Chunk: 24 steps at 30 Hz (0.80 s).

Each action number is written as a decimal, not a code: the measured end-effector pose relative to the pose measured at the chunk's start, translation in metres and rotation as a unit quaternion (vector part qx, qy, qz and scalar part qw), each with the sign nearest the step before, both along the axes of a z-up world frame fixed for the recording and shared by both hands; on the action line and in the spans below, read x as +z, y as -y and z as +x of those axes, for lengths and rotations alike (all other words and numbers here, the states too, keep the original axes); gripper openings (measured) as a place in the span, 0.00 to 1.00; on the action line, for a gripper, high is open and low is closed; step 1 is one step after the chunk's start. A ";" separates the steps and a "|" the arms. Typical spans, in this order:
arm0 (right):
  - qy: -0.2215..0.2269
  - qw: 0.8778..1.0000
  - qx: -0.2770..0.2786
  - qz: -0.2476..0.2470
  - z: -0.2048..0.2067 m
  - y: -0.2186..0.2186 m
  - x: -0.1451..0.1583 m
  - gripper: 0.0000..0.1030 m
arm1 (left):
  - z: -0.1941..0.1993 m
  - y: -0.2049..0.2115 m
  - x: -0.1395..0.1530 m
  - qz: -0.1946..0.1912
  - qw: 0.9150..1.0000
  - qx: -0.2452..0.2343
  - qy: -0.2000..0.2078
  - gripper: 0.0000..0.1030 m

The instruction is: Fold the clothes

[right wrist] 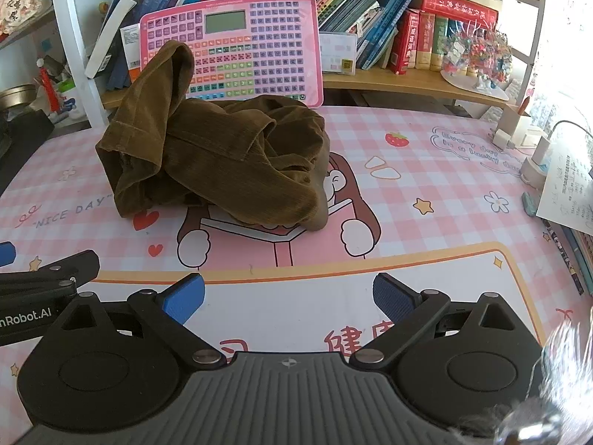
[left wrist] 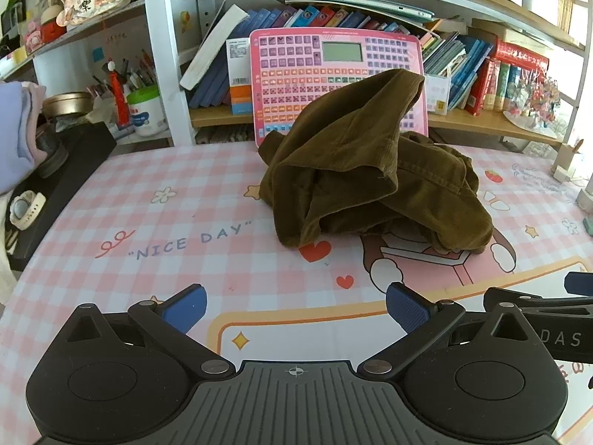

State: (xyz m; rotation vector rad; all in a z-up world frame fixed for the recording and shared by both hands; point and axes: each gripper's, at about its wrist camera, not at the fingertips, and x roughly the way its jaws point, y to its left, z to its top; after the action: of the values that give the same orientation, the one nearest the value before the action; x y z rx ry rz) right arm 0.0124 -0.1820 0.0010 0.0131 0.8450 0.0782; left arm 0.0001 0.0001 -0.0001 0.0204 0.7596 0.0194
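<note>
Bookshelves crowded with upright books rise behind the counter [left wrist: 207, 193], which wears a pink checked mat printed with a cartoon girl, hearts and stars. Toward the back of it sits the crumpled olive-brown corduroy garment [left wrist: 370, 178], heaped in a lump with one hemmed end rearing up against a pink toy keyboard tablet with a small grey screen [left wrist: 333, 74]. My left claw [left wrist: 296, 309] and my right claw [right wrist: 289, 298] hang over the near edge of the mat, both spread as wide as they go with nothing between the blue pads, well apart from the cloth. Folding has not begun, I judge; first I should pull the heap toward me and open it flat, each claw pinching a single layer at a hem or seam rather than a bunched wad, then draw the two apart evenly. The mat reads "NICE DAY" [left wrist: 192, 243]; at the right, partly legible, "Every day" and "lucky" [right wrist: 478, 150]. One claw's side shows "nRobot.AI" [right wrist: 24, 319], the other "DAS" [left wrist: 561, 339].
</note>
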 end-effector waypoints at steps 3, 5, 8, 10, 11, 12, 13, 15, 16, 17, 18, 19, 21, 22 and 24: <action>0.000 1.000 0.000 0.000 0.000 0.000 0.000 0.95 | 0.000 0.000 0.000 0.000 1.000 -0.001 0.001 1.00; 0.000 1.000 0.000 0.000 0.000 0.000 0.000 0.95 | 0.000 -0.001 -0.001 -0.001 1.000 -0.001 0.000 1.00; -0.001 1.000 0.000 -0.001 0.000 0.000 0.000 0.95 | -0.001 -0.001 -0.001 -0.002 1.000 -0.001 0.000 1.00; -0.001 1.000 0.000 -0.001 0.000 0.000 0.000 0.95 | -0.001 -0.002 -0.001 -0.001 1.000 -0.001 0.000 1.00; -0.001 1.000 0.000 -0.001 0.000 0.000 0.000 0.95 | -0.001 -0.002 -0.001 -0.001 1.000 -0.001 0.000 1.00; -0.001 1.000 0.000 -0.001 0.000 0.000 -0.001 0.95 | -0.001 -0.001 -0.001 0.000 1.000 -0.001 0.000 1.00; -0.001 1.000 0.000 -0.001 0.000 0.000 -0.001 0.95 | 0.000 0.000 -0.001 0.002 1.000 0.000 0.000 1.00; -0.001 1.000 0.000 -0.001 0.000 0.000 -0.001 0.95 | 0.000 0.000 -0.001 0.003 1.000 0.000 -0.001 1.00; -0.001 1.000 0.000 -0.001 0.000 -0.001 -0.001 0.95 | -0.001 0.000 -0.001 0.004 1.000 0.000 -0.001 1.00; -0.001 1.000 0.000 -0.001 0.000 -0.001 -0.001 0.95 | -0.001 0.000 -0.001 0.004 1.000 0.001 -0.001 1.00; -0.001 1.000 0.000 -0.002 0.000 -0.001 -0.001 0.95 | -0.001 0.000 -0.001 0.005 1.000 0.001 -0.001 1.00; -0.001 1.000 0.001 -0.002 0.000 -0.001 0.000 0.95 | -0.001 0.000 -0.001 0.005 1.000 0.000 -0.001 1.00; -0.001 1.000 0.001 -0.002 0.000 -0.001 0.000 0.95 | -0.001 0.000 -0.001 0.006 1.000 0.001 -0.001 1.00; -0.001 1.000 0.001 -0.002 0.000 -0.001 -0.001 0.95 | -0.001 0.000 -0.001 0.006 1.000 0.001 -0.002 1.00; -0.001 1.000 0.002 -0.002 -0.001 -0.001 -0.001 0.95 | -0.001 0.000 -0.001 0.006 1.000 0.002 -0.002 1.00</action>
State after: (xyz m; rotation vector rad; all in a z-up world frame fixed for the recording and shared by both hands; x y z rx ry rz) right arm 0.0118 -0.1813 0.0003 0.0074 0.8467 0.0795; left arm -0.0011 0.0002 -0.0007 0.0311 0.7636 0.0276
